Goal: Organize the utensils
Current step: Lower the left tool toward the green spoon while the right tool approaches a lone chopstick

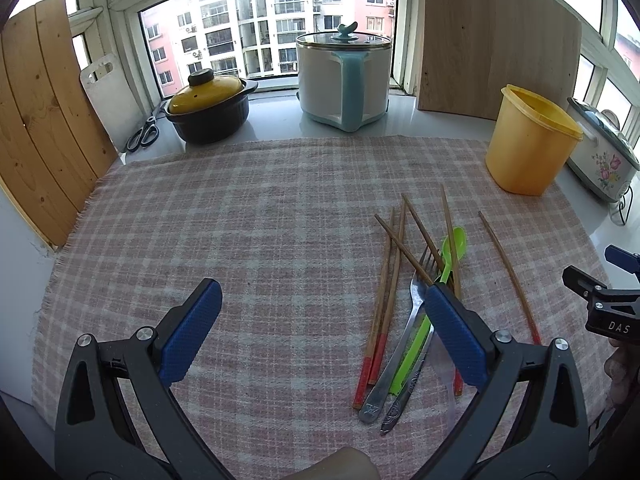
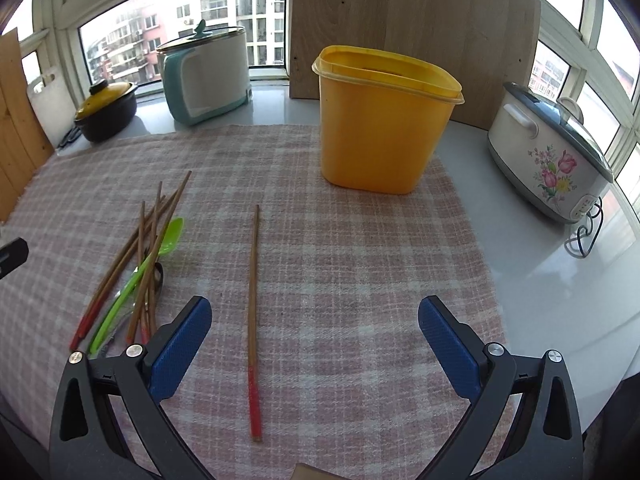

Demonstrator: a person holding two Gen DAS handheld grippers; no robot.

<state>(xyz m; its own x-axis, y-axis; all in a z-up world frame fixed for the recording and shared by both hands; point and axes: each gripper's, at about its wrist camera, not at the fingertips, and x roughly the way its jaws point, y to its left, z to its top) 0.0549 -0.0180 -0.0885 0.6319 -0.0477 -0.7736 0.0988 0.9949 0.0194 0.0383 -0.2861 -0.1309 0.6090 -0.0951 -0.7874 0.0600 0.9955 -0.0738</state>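
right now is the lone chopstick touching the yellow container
Apart. The right wrist view shows the lone chopstick lying on checked cloth, with bare cloth between its tip and the yellow container.

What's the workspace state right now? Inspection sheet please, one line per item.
Surface: pink-and-white checked woven cloth over a pale grey countertop.
Job's things: piled red-tipped wooden chopsticks, lime-green plastic spoon and steel fork; one lone red-tipped chopstick apart; open yellow plastic tub upright.
Clutter: yellow-lidded black clay pot, white-and-teal glass-lidded cooker, floral white slow cooker, scissors, white cutting board.
Grippers: left gripper open, empty; right gripper open, empty, the lone chopstick between its fingers.
Cables: coiled cord beside the slow cooker.
Surroundings: windows, wooden boards.
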